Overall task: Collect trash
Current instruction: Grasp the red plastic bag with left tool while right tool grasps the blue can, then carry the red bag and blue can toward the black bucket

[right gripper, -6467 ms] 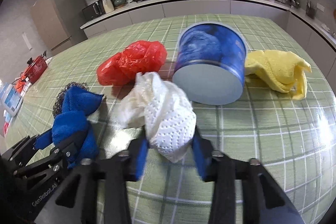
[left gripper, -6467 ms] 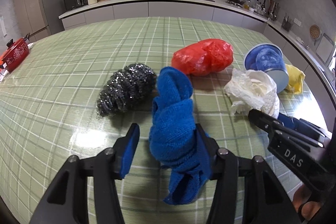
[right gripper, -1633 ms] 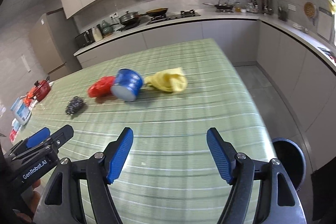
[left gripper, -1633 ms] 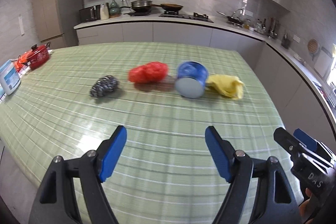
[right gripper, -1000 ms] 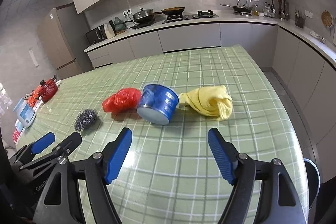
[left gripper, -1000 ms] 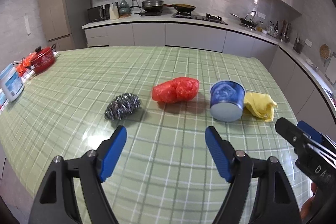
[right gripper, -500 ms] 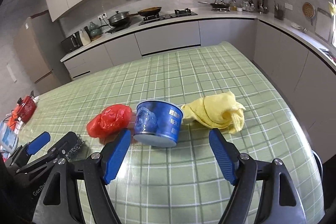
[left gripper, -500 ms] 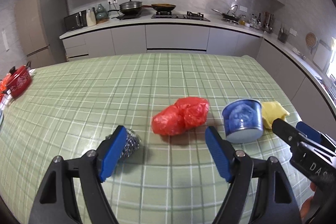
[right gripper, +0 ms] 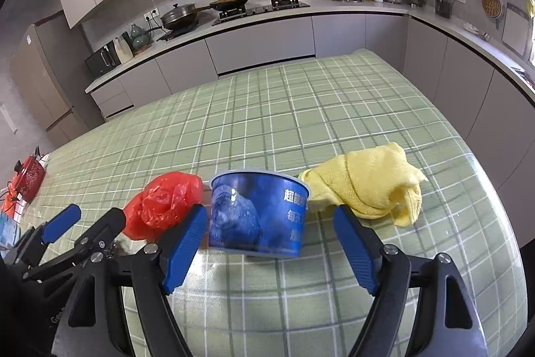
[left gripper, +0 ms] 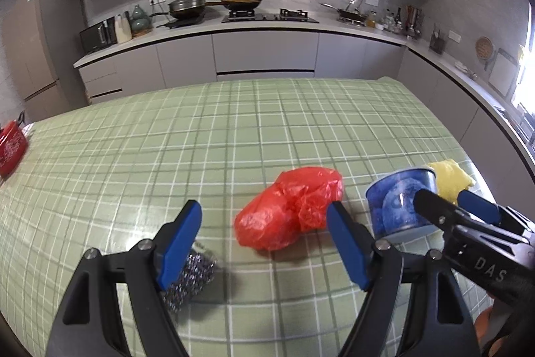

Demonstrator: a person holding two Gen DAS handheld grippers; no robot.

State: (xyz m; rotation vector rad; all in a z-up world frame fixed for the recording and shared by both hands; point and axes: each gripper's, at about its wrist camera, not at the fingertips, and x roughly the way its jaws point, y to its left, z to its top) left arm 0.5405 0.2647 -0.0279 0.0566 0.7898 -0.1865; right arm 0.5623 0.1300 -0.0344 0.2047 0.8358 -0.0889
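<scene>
Left gripper hovers low over the table, fingers spread wide and empty. Just beyond and between the fingertips lies the crumpled red plastic bag, glossy, its long axis running left-low to right-high. The steel wool scourer sits half hidden behind the left finger. Right gripper is level too, fingers wide apart, holding nothing; the blue paper cup stands upside down between and just past them, wide rim on the table. The soft yellow cloth bunches beyond the right finger.
</scene>
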